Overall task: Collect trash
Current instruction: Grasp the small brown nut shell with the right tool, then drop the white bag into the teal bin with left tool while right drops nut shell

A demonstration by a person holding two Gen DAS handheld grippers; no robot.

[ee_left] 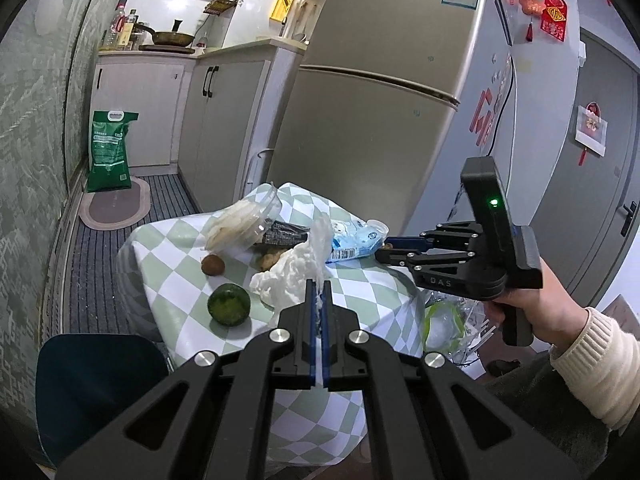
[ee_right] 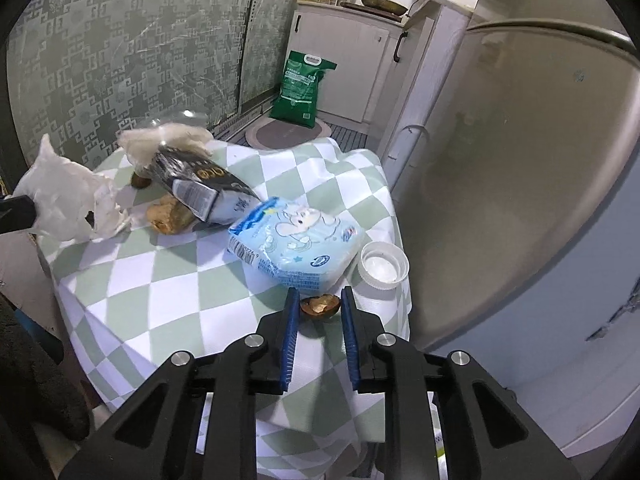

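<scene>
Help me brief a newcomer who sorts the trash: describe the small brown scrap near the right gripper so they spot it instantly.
Start at the table with the green-and-white checked cloth, on the edge nearest the fridge. There, the blue tissue pack lies beside a white cap. Just in front of them sits the brown shell piece, hollow and dark, between the right gripper jaws.

Left wrist view: looks forward and down over the checkered table (ee_left: 176,248) toward the fridge (ee_left: 380,92), close in. Right wrist view: steeper, nearer, from the table's fridge-side corner. Both views share the tabletop, the blue packet (ee_left: 354,242) (ee_right: 296,244), and the green sack (ee_left: 109,151) (ee_right: 302,88).
</scene>
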